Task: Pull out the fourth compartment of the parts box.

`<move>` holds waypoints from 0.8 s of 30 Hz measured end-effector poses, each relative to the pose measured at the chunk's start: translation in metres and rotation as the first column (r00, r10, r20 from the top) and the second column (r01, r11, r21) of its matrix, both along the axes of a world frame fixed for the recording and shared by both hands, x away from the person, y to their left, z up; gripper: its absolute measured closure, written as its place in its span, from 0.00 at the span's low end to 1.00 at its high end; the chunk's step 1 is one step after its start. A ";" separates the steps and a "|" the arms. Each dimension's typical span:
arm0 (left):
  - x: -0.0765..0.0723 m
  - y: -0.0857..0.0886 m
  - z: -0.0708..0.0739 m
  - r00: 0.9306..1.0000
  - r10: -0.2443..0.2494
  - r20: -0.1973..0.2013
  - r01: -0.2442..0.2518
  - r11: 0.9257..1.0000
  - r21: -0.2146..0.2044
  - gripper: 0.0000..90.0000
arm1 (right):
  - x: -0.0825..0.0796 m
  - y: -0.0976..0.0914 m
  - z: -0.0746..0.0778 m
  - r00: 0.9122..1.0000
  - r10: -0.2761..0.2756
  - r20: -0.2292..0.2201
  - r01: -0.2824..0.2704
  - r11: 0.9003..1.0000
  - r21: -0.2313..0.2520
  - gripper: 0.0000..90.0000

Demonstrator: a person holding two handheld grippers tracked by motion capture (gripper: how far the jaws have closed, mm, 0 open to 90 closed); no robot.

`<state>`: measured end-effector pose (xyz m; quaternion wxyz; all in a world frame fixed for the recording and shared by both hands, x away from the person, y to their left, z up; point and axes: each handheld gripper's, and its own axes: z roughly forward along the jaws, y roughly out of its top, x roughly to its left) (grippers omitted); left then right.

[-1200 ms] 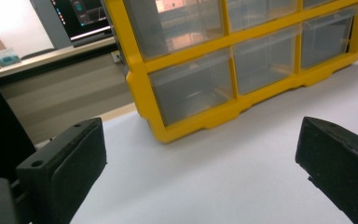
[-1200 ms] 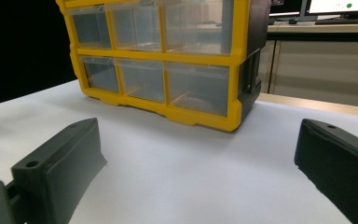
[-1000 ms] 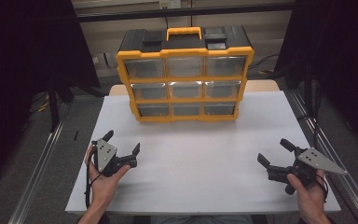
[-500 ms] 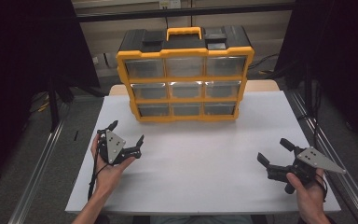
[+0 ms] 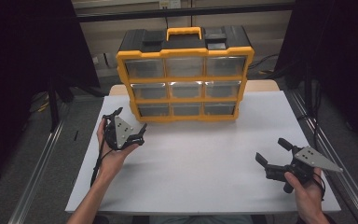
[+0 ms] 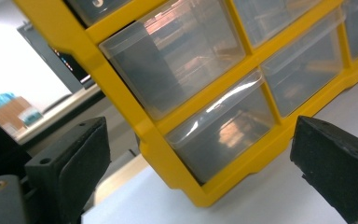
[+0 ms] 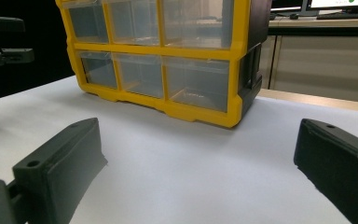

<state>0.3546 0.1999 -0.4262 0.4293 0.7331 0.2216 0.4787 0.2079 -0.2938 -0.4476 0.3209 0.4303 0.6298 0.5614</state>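
Yellow drawer box [image 5: 185, 74] stands at the back of the white table [image 5: 205, 163], with clear little drawers in three rows. The left gripper [image 5: 131, 125] is held up close to the box's bottom left corner, its jaws wide apart. The right gripper [image 5: 272, 151] is low near the table's right edge, well apart from the box, jaws apart too.

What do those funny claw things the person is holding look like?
Each gripper is black with two chunky black jaws. The left gripper and the right gripper both carry a grey three-cornered plate dotted with small holes on top. A thin black cable trails from the left one. The forearms are bare, with no sleeves showing.
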 end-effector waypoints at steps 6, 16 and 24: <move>0.010 -0.004 0.006 0.999 -0.007 0.031 0.005 0.999 0.048 0.05 | 0.001 0.000 0.000 1.000 0.001 0.001 -0.001 1.000 -0.001 0.01; 0.019 -0.017 0.012 0.993 0.005 0.117 -0.022 0.989 0.148 0.06 | 0.002 0.003 0.001 1.000 0.019 0.005 -0.019 1.000 -0.009 0.01; 0.024 -0.018 0.018 0.980 -0.017 0.198 -0.035 0.966 0.254 0.07 | 0.000 0.005 0.002 1.000 0.027 0.013 -0.027 0.999 -0.018 0.01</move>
